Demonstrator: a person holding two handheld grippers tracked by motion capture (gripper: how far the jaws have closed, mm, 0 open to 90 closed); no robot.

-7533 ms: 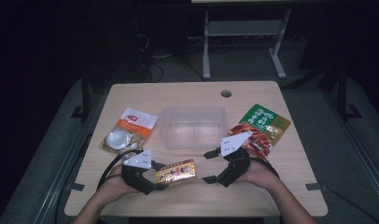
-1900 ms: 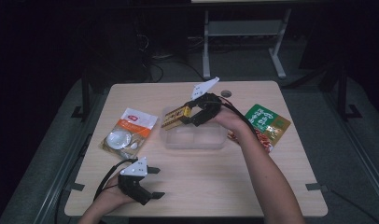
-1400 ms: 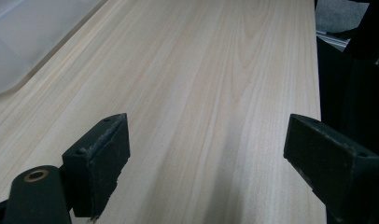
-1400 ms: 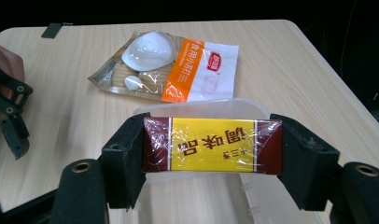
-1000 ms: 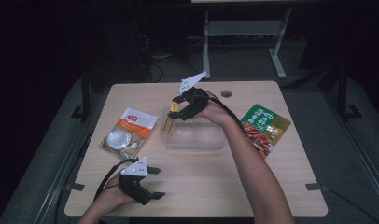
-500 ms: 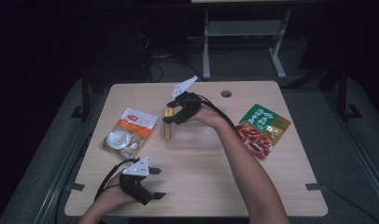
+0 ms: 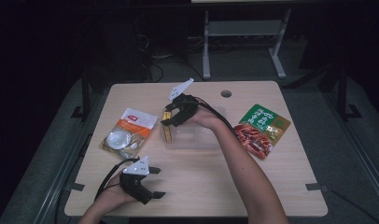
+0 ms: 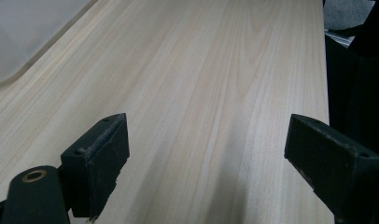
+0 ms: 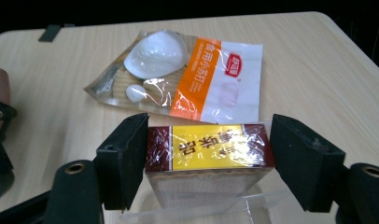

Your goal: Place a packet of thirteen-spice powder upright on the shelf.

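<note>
Right claw (image 7: 171, 120): arm reaches across the desk (image 7: 271, 186); jaws clenched on the box (image 9: 208, 150).
Left claw (image 7: 152, 183): rests near the desk's front edge, jaws spread, holding nothing.
Box: upright, at the tub's (image 7: 197, 140) left rim.

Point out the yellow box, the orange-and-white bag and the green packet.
yellow box (image 9: 210, 147): right gripper view, its yellow face.
orange-and-white bag (image 9: 192, 77): right gripper view, its orange band.
green packet (image 7: 266, 119): high view, its green upper part.

Pale matt wood-grain table (image 8: 215, 70); glossy film-wrapped yellow box (image 9: 208, 147); shiny crinkled plastic orange-and-white pouch (image 9: 187, 77); dull black jaws.
</note>
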